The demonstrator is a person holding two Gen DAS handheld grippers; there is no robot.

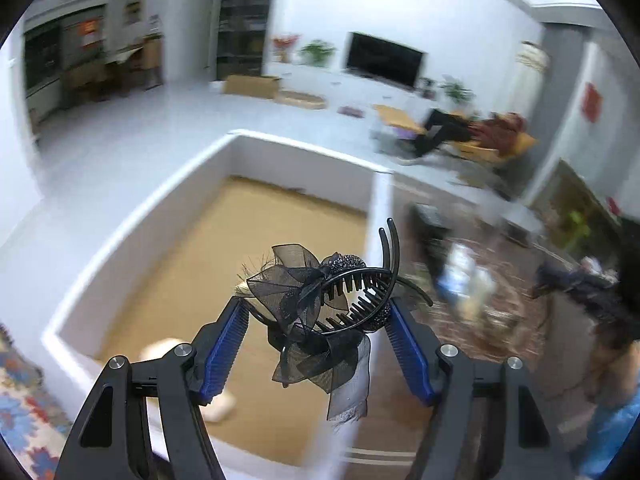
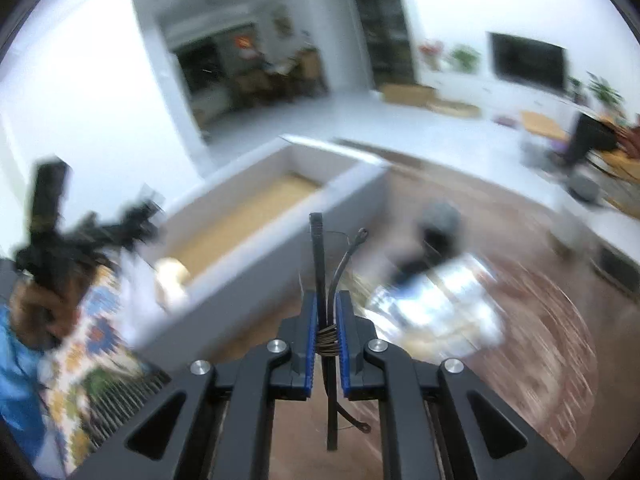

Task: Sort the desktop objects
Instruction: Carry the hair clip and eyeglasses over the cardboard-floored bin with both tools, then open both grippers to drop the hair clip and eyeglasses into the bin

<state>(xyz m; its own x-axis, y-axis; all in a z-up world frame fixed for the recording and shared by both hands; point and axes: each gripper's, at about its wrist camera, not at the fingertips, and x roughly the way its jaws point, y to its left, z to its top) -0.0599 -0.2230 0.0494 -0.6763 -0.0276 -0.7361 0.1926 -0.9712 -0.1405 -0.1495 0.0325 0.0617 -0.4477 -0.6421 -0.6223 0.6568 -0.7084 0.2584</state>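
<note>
Care matters now: left gripper (image 1: 318, 312) clasping the black gauze-bowed hair claw (image 1: 320, 304), right gripper (image 2: 327, 312) pinching thin wire-wrapped glasses (image 2: 326, 320), should lower both gently inside the white cork-floored tray (image 1: 132, 240).

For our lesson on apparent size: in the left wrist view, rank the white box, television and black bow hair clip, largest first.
1. White box
2. Black bow hair clip, enlarged by nearness
3. Television, shrunk by distance

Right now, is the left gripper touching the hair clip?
Touching. In the left wrist view the left gripper has the black hair clip clamped between its blue pads, one pad pressing each end, above the white box.
</note>
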